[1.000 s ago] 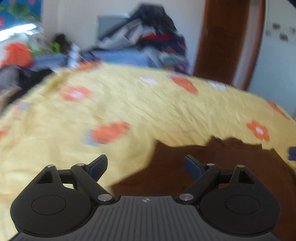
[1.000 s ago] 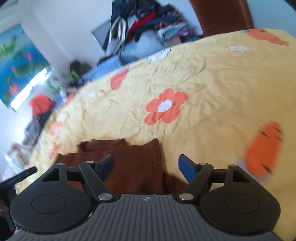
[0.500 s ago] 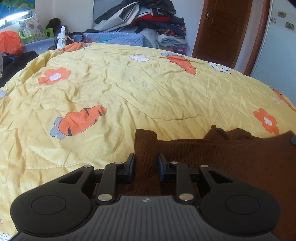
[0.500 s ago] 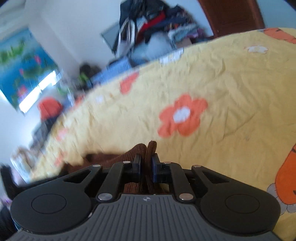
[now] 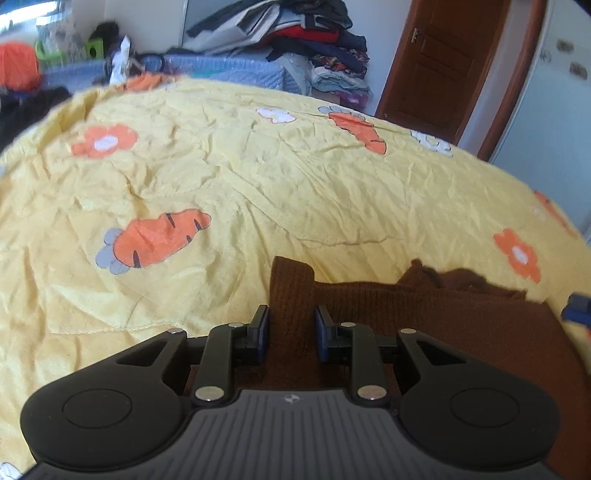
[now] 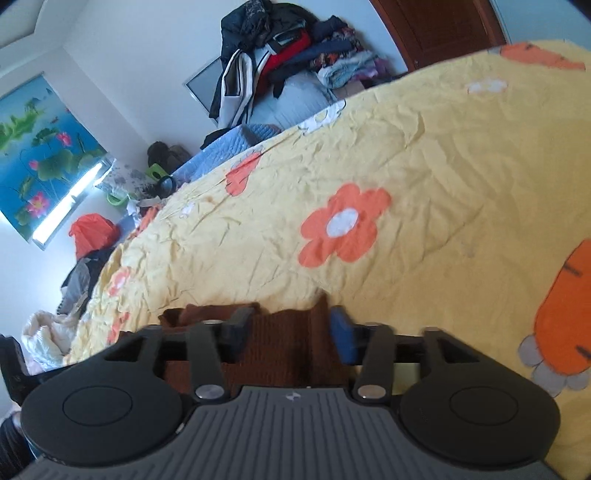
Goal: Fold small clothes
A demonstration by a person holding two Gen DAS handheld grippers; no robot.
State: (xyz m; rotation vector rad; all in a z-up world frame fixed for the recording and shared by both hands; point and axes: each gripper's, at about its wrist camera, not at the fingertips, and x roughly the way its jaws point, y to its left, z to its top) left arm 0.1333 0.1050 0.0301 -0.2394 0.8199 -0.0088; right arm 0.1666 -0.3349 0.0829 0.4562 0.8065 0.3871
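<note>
Your left gripper [image 5: 291, 330] sits low in the centre of its frame, its 2 blue-faced pads drawn narrow around a raised fold of the brown knit garment [image 5: 424, 314]. The ribbed wool stands up between the pads as a thick vertical ridge and fills the gap from pad to pad. The rest of the garment spreads flat toward the lower right of that frame, a fine-ribbed, matte, dark brown knit with a ragged, bunched upper edge.

Your right gripper [image 6: 291, 328] is low in the centre of its own frame and its jaws are opening. The brown knit garment [image 6: 284, 343] lies between them, with a folded edge standing up just beside the blue right pad; the black left finger shows a gap to the cloth.

The garment lies on the yellow bedspread [image 5: 258, 177], a thin, heavily creased cotton that bulges across the middle of both frames. It is printed with orange carrots [image 5: 159, 236] outlined in black with grey-blue leaves, and with rounded orange flowers [image 6: 343, 225] with white centres.

In the upper centre of the left frame a loose pile of clothes [image 5: 295, 33] rests on a quilted blue cover. At upper right stands a panelled, glossy brown wooden door [image 5: 439, 62]. A lotus picture [image 6: 40, 147] hangs at the left edge of the right frame.
</note>
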